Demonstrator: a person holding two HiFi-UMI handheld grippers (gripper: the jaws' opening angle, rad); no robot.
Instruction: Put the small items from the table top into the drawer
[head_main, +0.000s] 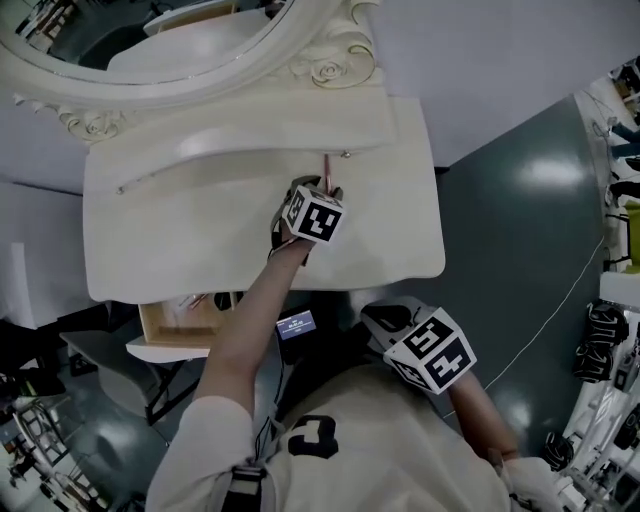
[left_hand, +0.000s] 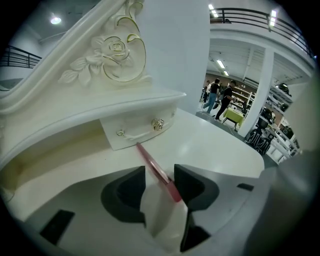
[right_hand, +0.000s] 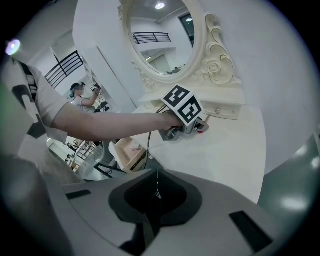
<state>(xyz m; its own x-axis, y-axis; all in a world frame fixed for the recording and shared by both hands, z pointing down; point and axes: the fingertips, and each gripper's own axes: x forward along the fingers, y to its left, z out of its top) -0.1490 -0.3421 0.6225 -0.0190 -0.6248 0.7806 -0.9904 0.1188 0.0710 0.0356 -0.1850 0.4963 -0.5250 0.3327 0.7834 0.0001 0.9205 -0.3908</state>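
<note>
A slim pink stick (left_hand: 155, 167) lies on the white dressing table (head_main: 200, 240), pointing at the little back drawer (left_hand: 140, 127). My left gripper (left_hand: 159, 182) hangs low over it with its jaws apart. The stick's near end sits between them, close to the right pad (left_hand: 187, 182). In the head view that gripper (head_main: 316, 190) is at the table's back middle, with the stick (head_main: 326, 170) showing just beyond it. My right gripper (right_hand: 156, 192) is shut on nothing and is held in front of the table's front edge, near my body (head_main: 392, 318).
A wooden drawer (head_main: 180, 325) stands pulled out under the table's front left, with small things inside. An oval mirror in a carved frame (head_main: 330, 60) rises at the back. Grey floor lies to the right, with racks (head_main: 610, 350) along its far edge.
</note>
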